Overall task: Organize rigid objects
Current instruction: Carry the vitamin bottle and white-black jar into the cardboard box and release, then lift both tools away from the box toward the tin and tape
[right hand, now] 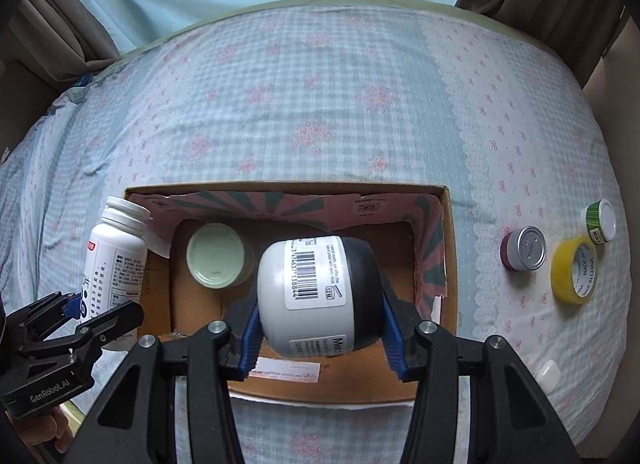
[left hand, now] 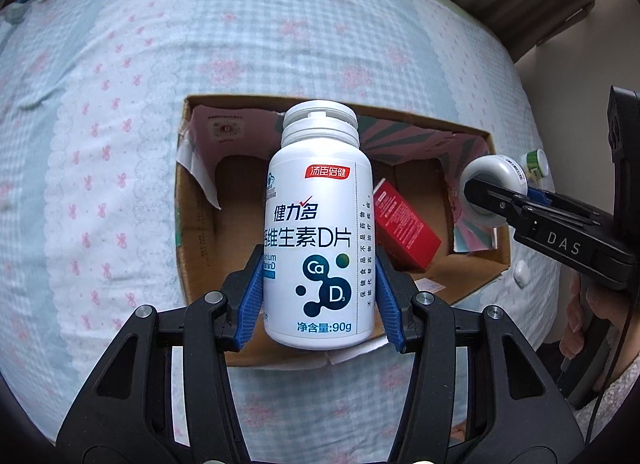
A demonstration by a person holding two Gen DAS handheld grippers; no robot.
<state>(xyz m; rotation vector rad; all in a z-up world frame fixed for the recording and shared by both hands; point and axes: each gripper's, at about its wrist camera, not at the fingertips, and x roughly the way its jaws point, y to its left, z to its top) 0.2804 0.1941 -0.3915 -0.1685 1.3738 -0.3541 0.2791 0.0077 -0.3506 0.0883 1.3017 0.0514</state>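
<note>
The left gripper point(left hand: 320, 304) clamps a tall white plastic vitamin bottle point(left hand: 320, 232) near its base, long axis upright, over the near edge of the open brown cardboard box point(left hand: 200, 232) on the bedspread. The right gripper point(right hand: 320, 338) grips a squat white-and-black jar point(right hand: 316, 296) lying sideways, above the box's near-right corner. Both loads hang directly over the opening, so each likely only needs lowering; the right looks closer to the floor.

You have one cardboard box point(right hand: 450, 264) on the bed, with one red carton point(left hand: 404, 224) and one pale-lidded jar point(right hand: 216, 254) inside. You hold two containers: one white supplement bottle point(left hand: 320, 224) and one white-and-black jar point(right hand: 316, 296). Beside the box lie two small tins point(right hand: 524, 248), one yellow tape roll point(right hand: 574, 276) and one small white piece point(right hand: 548, 374).
</note>
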